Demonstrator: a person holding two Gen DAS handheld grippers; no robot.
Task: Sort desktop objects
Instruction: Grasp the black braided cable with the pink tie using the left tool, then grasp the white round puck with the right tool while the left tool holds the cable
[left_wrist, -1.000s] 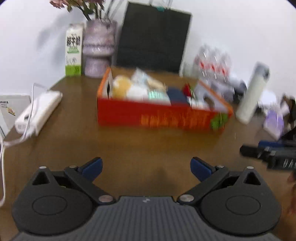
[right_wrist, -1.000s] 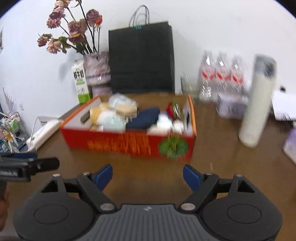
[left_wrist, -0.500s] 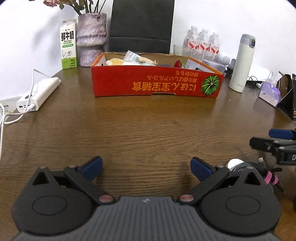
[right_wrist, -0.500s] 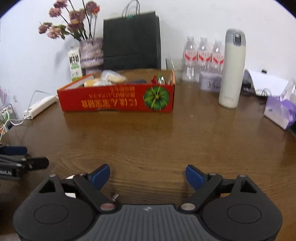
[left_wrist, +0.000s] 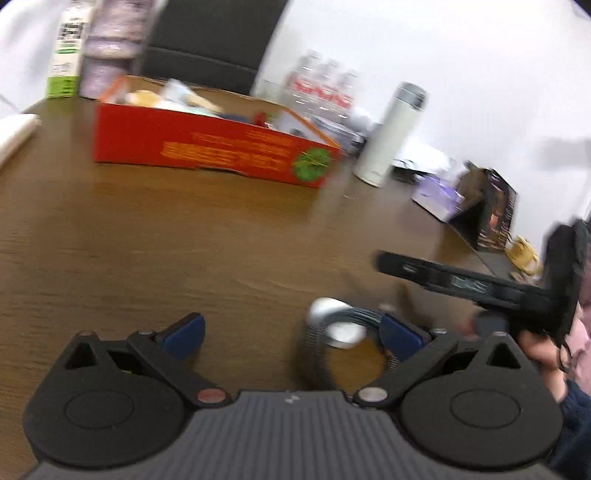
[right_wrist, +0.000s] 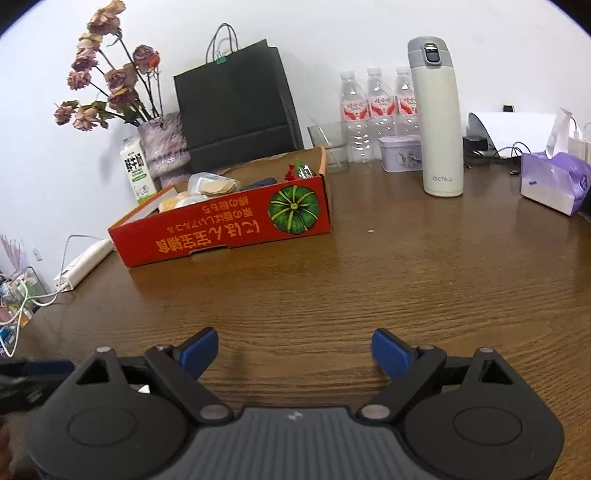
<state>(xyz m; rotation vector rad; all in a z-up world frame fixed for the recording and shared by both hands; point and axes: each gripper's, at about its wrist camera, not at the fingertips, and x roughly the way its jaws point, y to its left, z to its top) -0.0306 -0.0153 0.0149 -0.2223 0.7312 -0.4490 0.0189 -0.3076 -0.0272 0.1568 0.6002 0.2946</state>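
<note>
The left gripper (left_wrist: 290, 334) has its fingers spread wide just beside a coiled cable (left_wrist: 343, 332), likely lining up a grab; the right gripper (right_wrist: 293, 350), also released, holds nothing. Bare worktop (right_wrist: 369, 280) gives free passage to the red box (right_wrist: 225, 229) beyond.

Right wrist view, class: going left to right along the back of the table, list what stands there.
Milk carton → flower vase → black paper bag → water bottles → white flask → tissue pack.
</note>
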